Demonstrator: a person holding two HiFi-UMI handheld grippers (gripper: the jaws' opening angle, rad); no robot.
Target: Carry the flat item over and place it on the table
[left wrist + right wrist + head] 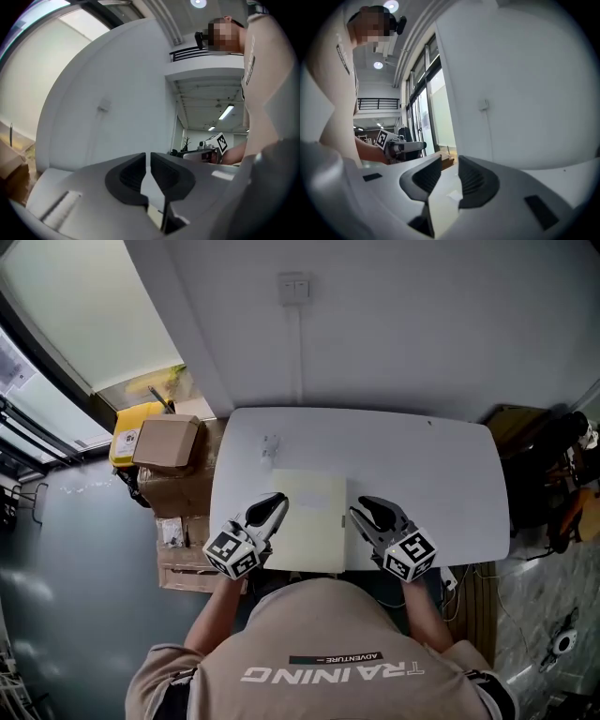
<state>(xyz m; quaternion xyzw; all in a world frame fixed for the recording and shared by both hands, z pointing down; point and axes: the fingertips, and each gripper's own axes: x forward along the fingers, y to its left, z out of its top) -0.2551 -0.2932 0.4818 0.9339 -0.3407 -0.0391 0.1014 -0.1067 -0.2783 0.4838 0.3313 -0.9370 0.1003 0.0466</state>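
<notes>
A pale yellow-green flat item (307,521) lies on the white table (422,474), near its front edge, right in front of the person. My left gripper (277,502) hovers over the item's left edge, pointing level. Its jaws (148,161) are all but shut, only a thin slit shows, and nothing is in it. My right gripper (360,511) hangs by the item's right edge. Its jaws (450,171) stand partly apart and hold nothing. A cream strip of the flat item (443,206) shows below the gap.
Cardboard boxes (167,443) and a yellow package (131,432) are stacked on the floor left of the table. A small white object (270,446) sits on the table behind the item. Dark clutter (553,474) stands at the right. The wall runs close behind the table.
</notes>
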